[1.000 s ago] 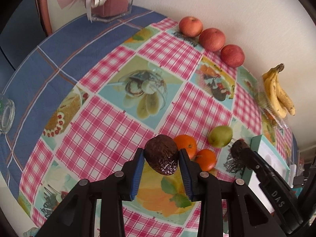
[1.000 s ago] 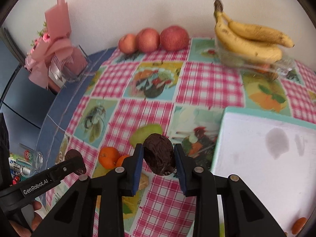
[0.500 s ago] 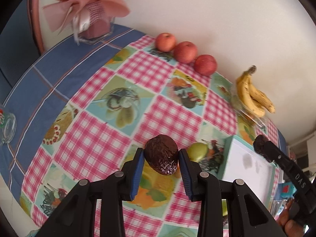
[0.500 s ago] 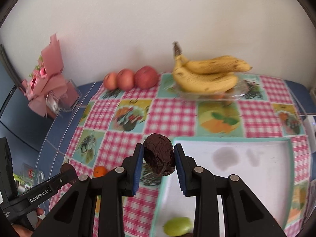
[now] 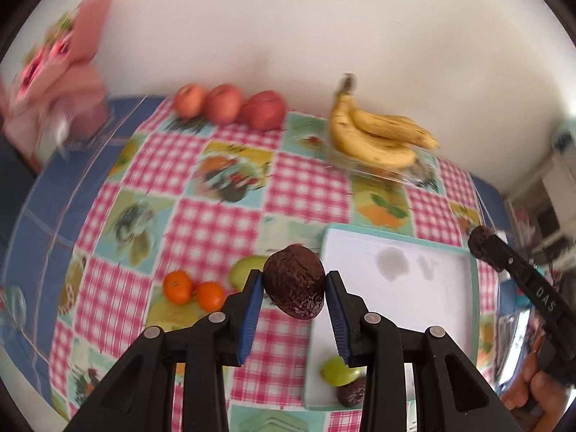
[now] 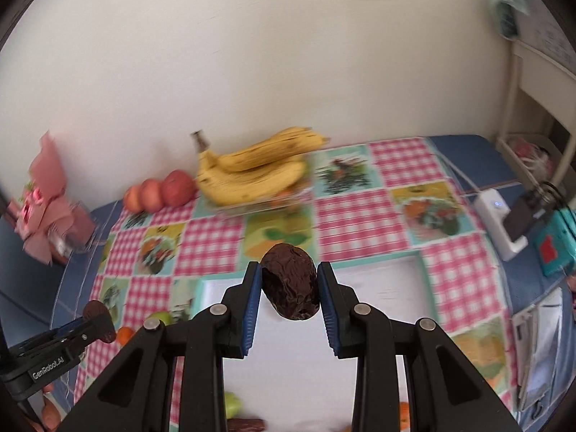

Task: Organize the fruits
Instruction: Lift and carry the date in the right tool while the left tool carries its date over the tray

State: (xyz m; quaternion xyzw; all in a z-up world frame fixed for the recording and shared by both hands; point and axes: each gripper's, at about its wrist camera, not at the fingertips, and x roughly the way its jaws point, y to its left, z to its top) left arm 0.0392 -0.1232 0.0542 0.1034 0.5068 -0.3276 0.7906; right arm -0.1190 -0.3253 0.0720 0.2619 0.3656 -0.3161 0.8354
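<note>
My left gripper (image 5: pixel 293 279) is shut on a dark brown wrinkled fruit (image 5: pixel 293 288), held above the left rim of the white tray (image 5: pixel 424 309). My right gripper (image 6: pixel 289 270) is shut on a second dark wrinkled fruit (image 6: pixel 289 288) over the same tray (image 6: pixel 381 277). Each gripper shows in the other's view, the right one (image 5: pixel 482 243) and the left one (image 6: pixel 97 318). At its near end the tray holds a green fruit (image 5: pixel 338 370) and another dark fruit (image 5: pixel 351 394). Two oranges (image 5: pixel 192 289) and a green pear (image 5: pixel 248 270) lie left of the tray.
Three red apples (image 5: pixel 225 102) line the wall. Bananas (image 5: pixel 374 133) rest on a clear dish beside them. A pink bouquet in a vase (image 5: pixel 61 82) stands at the far left. A white charger (image 6: pixel 500 223) and a teal box (image 6: pixel 554 244) sit right of the tray.
Both grippers have swung right toward the tray, each still holding its dark fruit. The right one now hangs over the tray; the oranges and pear have stayed put.
</note>
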